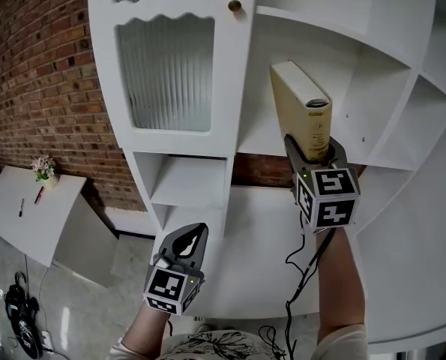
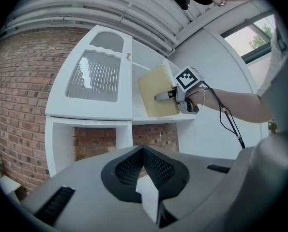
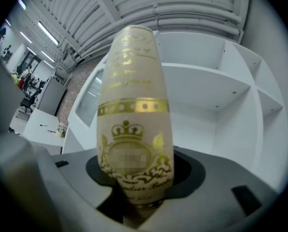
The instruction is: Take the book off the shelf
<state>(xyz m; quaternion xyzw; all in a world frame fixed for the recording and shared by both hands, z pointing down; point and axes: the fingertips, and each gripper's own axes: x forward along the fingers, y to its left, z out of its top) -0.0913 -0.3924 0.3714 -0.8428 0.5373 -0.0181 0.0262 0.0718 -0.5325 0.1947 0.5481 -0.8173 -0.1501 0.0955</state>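
A cream book [image 1: 301, 103] with gold print on its spine is gripped at its lower end by my right gripper [image 1: 313, 154], which is shut on it. The book stands upright and tilts a little, in front of the open compartment of the white shelf unit [image 1: 335, 32]. Whether it still touches the shelf board I cannot tell. In the right gripper view the book's spine [image 3: 134, 124] fills the middle, between the jaws. The left gripper view shows the book [image 2: 155, 93] and the right gripper [image 2: 169, 95] from below. My left gripper [image 1: 196, 235] hangs lower, shut and holding nothing.
The shelf unit has a ribbed glass door [image 1: 166, 70] with a brass knob [image 1: 234, 6] left of the book. A brick wall [image 1: 35, 81] lies behind. A white table [image 1: 28, 208] with a small flower pot stands at the lower left, with cables [image 1: 20, 313] on the floor.
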